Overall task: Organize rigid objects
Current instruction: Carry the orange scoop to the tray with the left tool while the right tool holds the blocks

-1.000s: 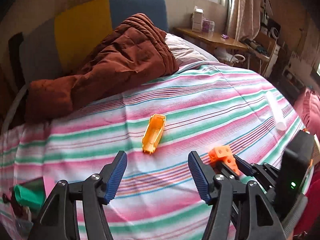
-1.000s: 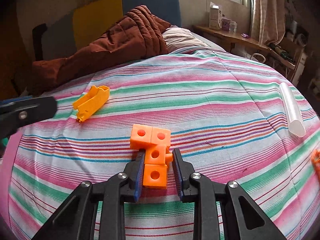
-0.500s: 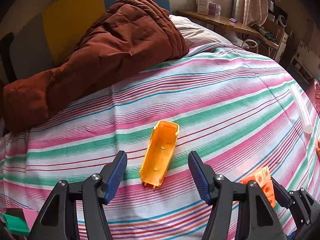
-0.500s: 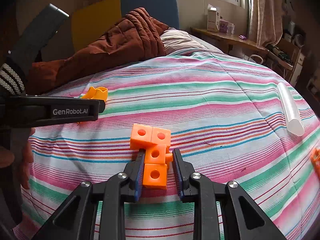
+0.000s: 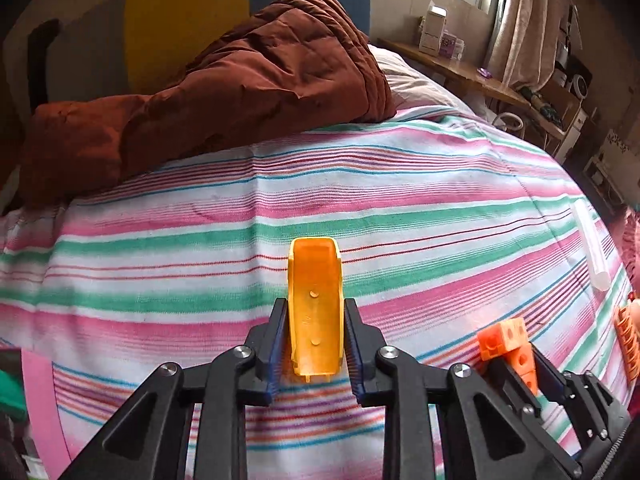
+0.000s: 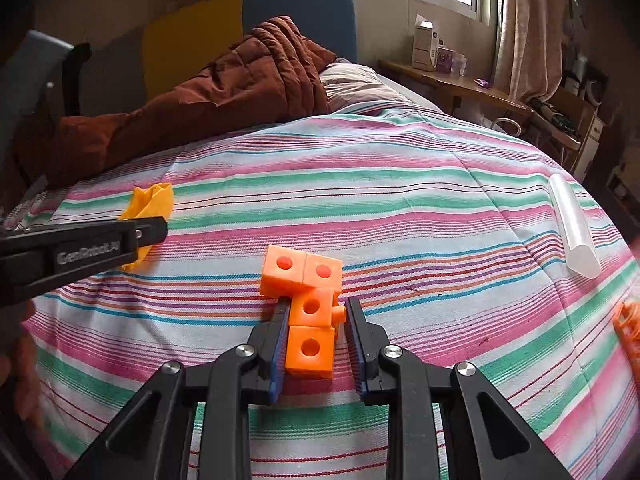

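The bed sheet (image 5: 400, 200) is soft striped woven cloth, matt. The yellow shell (image 5: 315, 312) and orange cube cluster (image 6: 308, 312) are smooth, faintly glossy plastic. The brown quilt (image 5: 240, 92) is puffy stitched fabric. On the right, the clear tube (image 6: 574, 228) looks frosted plastic.

On the bed (image 6: 400, 200), the block cluster (image 6: 308, 304) lies near the middle, between the pads of the right gripper (image 6: 318, 340). From the blocks, the trough-shaped shell (image 5: 315, 312) lies at ten o'clock, between the pads of the left gripper (image 5: 316, 344). The tube (image 6: 574, 228) lies at two o'clock, near the bed's right edge. The quilt (image 6: 224, 92) is heaped at eleven o'clock, at the far end, with the pillow (image 6: 352, 84) just right of it. The shelf (image 6: 452, 80) stands beyond the bed at one o'clock.
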Demonstrator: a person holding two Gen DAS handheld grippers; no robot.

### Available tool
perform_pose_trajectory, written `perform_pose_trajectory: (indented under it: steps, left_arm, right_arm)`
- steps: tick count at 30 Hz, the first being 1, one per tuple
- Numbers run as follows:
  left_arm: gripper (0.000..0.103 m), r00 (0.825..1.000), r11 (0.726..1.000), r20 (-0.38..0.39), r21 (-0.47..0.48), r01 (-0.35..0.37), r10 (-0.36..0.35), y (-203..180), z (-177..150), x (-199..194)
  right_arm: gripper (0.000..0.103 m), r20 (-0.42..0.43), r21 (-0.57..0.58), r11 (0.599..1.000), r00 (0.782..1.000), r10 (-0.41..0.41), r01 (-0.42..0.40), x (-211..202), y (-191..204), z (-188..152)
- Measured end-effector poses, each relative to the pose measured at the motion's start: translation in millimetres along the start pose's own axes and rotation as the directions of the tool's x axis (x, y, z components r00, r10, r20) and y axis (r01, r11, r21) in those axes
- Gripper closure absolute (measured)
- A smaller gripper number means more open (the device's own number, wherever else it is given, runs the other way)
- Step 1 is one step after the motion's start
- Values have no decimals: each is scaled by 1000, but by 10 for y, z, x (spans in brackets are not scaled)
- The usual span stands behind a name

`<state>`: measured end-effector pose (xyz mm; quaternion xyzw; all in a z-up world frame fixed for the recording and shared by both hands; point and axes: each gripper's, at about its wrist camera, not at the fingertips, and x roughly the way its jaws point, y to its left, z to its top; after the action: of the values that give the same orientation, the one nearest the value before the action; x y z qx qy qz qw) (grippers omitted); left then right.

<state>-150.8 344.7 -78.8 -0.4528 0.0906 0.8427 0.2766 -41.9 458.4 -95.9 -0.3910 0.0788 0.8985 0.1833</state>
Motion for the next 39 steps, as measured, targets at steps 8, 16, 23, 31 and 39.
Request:
perform_pose_trajectory:
  steps: [8,16,23,31,39]
  left_arm:
    - [78,995,996,44,-25,86,-85,-16,-389,-530]
    - [78,976,971,49,-98,218,-214,97,-846,-1013]
    - [78,967,963,69,-96,251,-245,366,-1152,-1423]
    - [78,966,971,145,-76,227,-214,828,-1399,-1872]
    - [78,979,976,161,-155,150,-125,1487,-1644,-2006]
  right_arm:
    - [78,-1,-16,999,999,-34,34,-1,24,4]
    - [78,1,-35,996,997,-77,77,-18,68,-4]
    - [78,6,-50,992,993,-117,117,-42,94,-7]
    - [78,20,-84,989,992,-121,122,-122,160,-54]
    - [78,34,-84,988,991,-127,129,-205,171,-106]
